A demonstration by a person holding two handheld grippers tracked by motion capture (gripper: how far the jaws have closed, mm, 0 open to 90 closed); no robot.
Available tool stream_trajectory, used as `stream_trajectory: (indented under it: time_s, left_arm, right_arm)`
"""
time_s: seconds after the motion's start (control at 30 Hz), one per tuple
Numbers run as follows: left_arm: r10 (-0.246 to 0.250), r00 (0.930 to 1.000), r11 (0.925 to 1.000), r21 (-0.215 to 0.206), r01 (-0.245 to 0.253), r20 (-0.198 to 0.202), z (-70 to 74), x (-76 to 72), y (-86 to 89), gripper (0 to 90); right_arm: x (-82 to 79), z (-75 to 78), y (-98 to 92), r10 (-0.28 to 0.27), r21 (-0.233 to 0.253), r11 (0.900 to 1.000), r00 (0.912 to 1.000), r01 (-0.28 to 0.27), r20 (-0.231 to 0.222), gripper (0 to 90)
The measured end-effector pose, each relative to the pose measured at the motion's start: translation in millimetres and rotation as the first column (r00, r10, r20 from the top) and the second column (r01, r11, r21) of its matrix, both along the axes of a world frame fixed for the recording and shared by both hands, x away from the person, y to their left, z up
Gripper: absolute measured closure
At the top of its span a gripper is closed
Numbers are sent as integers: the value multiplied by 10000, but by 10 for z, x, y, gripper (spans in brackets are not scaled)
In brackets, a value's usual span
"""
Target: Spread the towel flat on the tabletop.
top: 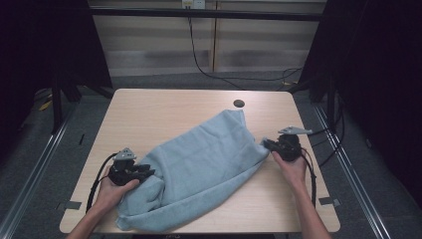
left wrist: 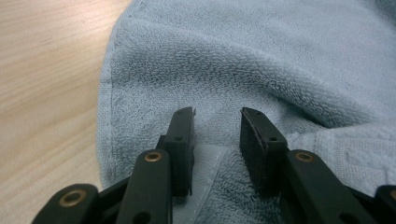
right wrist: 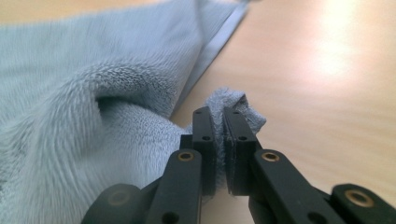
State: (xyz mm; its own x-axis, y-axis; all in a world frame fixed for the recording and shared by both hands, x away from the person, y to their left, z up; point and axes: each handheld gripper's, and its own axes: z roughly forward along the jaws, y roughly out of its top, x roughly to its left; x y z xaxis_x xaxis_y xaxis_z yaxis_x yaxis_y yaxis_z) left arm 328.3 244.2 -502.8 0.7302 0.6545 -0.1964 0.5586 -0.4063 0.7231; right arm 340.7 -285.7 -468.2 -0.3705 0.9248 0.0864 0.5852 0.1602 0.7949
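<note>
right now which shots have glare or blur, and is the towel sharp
Right gripper view: bright glare on the table, far towel soft, the pinched corner sharp. Left gripper view: towel weave crisp, the near jaws slightly blurred. High view: evenly lit table, dark surroundings.

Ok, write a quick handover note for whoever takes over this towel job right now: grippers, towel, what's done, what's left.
Right hand-held gripper: shut on a corner of the light blue towel, at the table's right side.
Left hand-held gripper: open, jaws apart over the towel's near-left edge, nothing pinched yet.
Towel: rumpled, lying diagonally across the table, bunched at the near-left end.
Done: one corner gripped.
Left: probably close the left on its edge, then spread or fold.
</note>
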Motion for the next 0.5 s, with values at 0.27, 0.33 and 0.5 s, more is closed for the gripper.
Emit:
stream_trajectory:
  time_s: [0.27,0.33,0.5]
  left_arm:
    - [157,9996,9999,-12,-158,-220,18,-150,11,636]
    - [63,9997,9999,84,-61,-248,30,-196,6,627]
    - [-72,9996,10000,6,73,-281,30,-232,8,619]
  right_arm:
    - [-227,467,-231,-583,438,9977,9862,521,1551,848]
    - [-305,451,-218,-533,173,9985,9902,515,1295,837]
    - [-408,254,-313,-924,-286,9951,9936,944,650,784]
